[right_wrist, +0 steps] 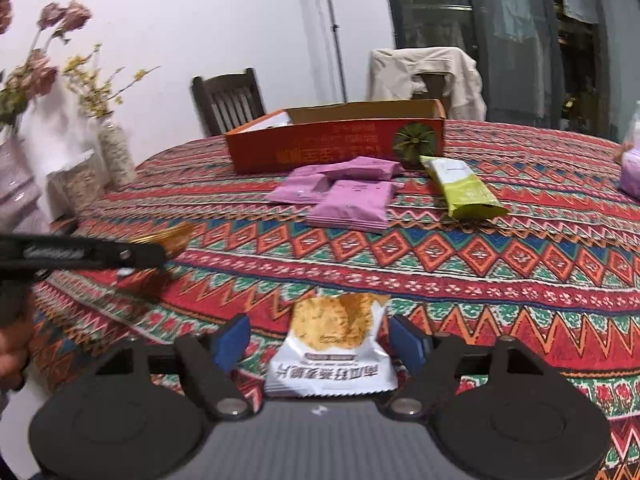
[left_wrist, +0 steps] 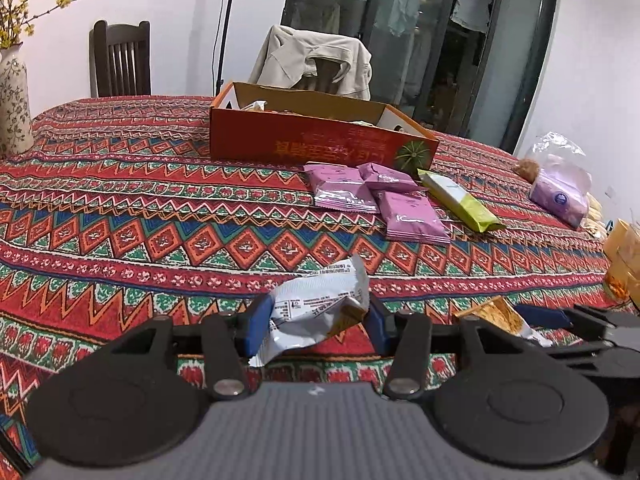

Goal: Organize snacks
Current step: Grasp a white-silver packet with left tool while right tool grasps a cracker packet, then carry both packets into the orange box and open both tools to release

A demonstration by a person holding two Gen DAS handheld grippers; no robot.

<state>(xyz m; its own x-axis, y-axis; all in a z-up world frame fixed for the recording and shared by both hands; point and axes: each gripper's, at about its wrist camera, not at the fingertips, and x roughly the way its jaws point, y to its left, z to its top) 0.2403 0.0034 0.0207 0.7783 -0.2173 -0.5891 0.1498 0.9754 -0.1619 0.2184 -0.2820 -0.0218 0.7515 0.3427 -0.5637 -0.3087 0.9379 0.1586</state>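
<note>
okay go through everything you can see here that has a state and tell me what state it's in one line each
left gripper: jaws shut on a white snack packet, held off the table.
right gripper: jaws open, a second white snack packet between them, not pinched.
orange box: open-topped, some items inside.
purple packets: sealed, lying overlapped by the box.
green packet: sealed, lying flat.
jacket: draped over a chair.

Counting it up: three purple snack packets (left_wrist: 378, 200), one green packet (left_wrist: 460, 201), two white cracker packets (left_wrist: 316, 312), one orange cardboard box (left_wrist: 320, 136), two chairs (left_wrist: 120, 58).
</note>
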